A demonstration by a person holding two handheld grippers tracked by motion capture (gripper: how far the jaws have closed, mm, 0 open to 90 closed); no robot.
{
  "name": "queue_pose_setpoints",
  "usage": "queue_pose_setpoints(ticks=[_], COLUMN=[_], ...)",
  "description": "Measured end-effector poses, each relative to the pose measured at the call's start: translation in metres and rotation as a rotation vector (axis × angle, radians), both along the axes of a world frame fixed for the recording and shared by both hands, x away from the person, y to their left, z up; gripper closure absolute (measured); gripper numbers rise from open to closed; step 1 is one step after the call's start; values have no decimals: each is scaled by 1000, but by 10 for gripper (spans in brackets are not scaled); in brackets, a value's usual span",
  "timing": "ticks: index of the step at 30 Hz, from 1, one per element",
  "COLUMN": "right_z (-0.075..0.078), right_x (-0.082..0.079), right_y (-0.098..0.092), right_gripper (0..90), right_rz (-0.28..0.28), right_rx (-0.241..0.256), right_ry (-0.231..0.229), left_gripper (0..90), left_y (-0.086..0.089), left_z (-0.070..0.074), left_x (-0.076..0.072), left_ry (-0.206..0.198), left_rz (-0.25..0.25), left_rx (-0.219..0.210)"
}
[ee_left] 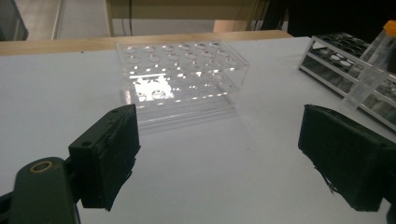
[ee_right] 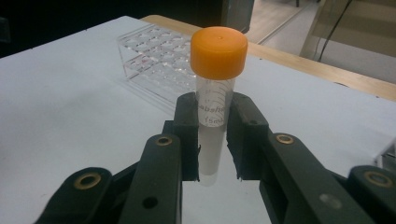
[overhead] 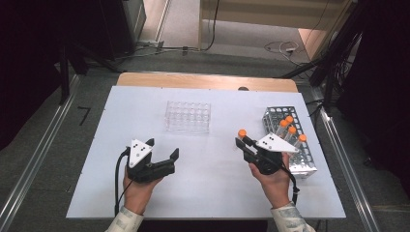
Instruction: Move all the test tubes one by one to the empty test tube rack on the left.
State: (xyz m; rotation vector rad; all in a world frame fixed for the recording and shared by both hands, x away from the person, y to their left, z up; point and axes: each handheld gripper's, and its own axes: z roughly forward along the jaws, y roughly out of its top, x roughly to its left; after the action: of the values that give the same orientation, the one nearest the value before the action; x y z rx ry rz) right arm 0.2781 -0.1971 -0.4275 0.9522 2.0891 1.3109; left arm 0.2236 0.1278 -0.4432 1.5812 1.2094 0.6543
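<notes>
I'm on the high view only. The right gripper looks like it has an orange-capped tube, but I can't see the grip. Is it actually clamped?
Observer: Yes. In the right gripper view the right gripper has both pads against the tube, just under its orange cap.
Operator: Anything inside the tube?
Observer: It looks clear, with a printed scale and a "15m" mark on the wall; I can't tell if it holds liquid.
Operator: And the left gripper?
Observer: The left gripper has its jaws wide apart with bare table between them, pointing toward the clear acrylic rack.
Operator: Is that rack free?
Observer: Its visible holes hold no tubes.
</notes>
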Motion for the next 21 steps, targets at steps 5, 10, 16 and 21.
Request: queue_pose_setpoints(ticks=[5,10,16,21], right_z=[-6,-12,-19,-22], right_x=[5,7,8,7], right_y=[13,27,37,42], right_gripper=[724,724,724,724], right_rz=[27,67,106,124], right_rx=[-22,-48,-53,-58], right_ry=[11,14,38,48], left_gripper=[167,241,337,410], left_y=[-17,-39,-66,-83], left_z=[5,12,17,18], left_x=[7,15,25,31], left_ry=[-10,-14,-26,-19], left_rz=[-48,-125,-214,-265], left_rx=[-5,-9,-9,9])
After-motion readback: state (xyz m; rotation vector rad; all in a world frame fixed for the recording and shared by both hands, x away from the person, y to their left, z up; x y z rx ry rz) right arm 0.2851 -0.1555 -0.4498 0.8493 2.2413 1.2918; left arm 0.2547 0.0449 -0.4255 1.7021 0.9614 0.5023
